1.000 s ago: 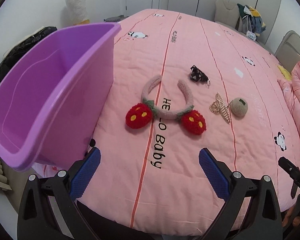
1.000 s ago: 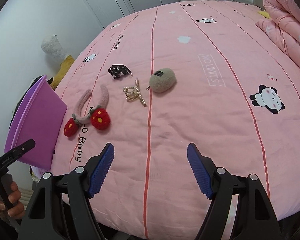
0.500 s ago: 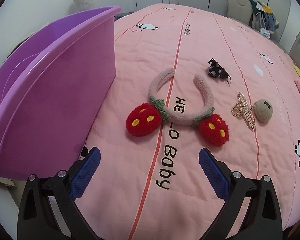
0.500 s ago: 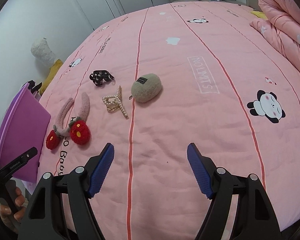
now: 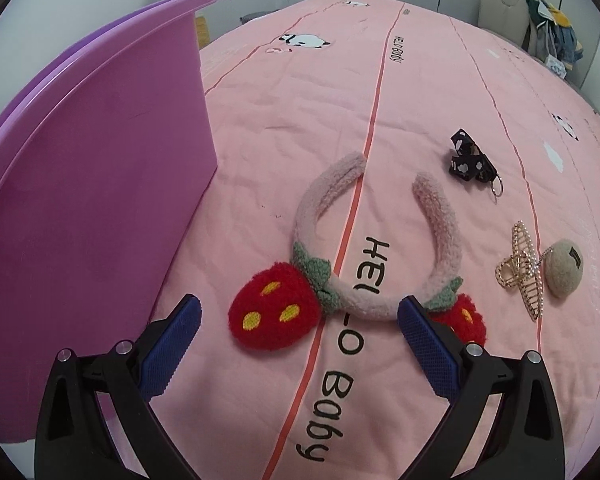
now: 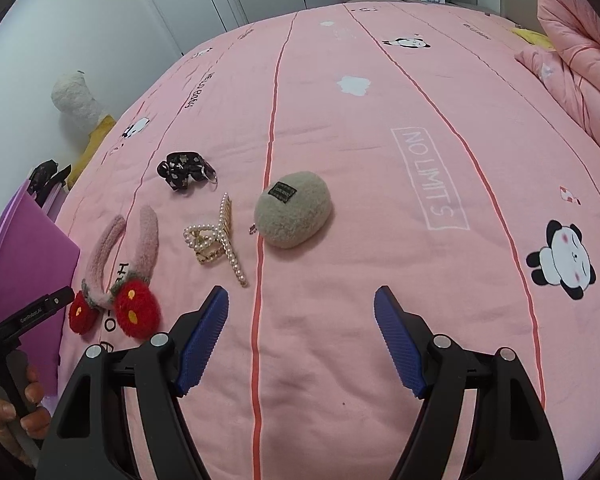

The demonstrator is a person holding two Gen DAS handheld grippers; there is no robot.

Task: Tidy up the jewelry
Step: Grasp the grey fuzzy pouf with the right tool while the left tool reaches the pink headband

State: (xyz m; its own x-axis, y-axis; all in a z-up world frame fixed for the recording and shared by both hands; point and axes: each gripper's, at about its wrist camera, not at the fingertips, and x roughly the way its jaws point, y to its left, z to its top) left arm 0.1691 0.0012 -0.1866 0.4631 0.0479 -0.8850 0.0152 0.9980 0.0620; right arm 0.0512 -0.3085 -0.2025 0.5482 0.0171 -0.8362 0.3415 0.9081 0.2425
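Observation:
A pink fuzzy headband (image 5: 364, 240) with two red strawberries lies on the pink bed, just ahead of my open, empty left gripper (image 5: 300, 320); it also shows in the right wrist view (image 6: 120, 264). To its right lie a black hair bow (image 5: 470, 158), a gold pearl claw clip (image 5: 520, 268) and a beige felt clip (image 5: 564, 266). In the right wrist view the bow (image 6: 184, 170), claw clip (image 6: 218, 238) and beige clip (image 6: 294, 210) lie ahead of my open, empty right gripper (image 6: 300, 312). A purple bin (image 5: 88, 184) stands at the left.
The pink bedsheet (image 6: 380, 160) fills both views. A folded pink quilt (image 6: 580, 52) lies at the far right. A white plush toy (image 6: 76, 100) stands beyond the bed's left edge. Clothes on a chair (image 5: 548, 24) are at the back.
My left gripper has moved forward toward the headband, which now looks larger and lies between the fingers' line. My right gripper has moved closer to the claw clip and the beige clip.

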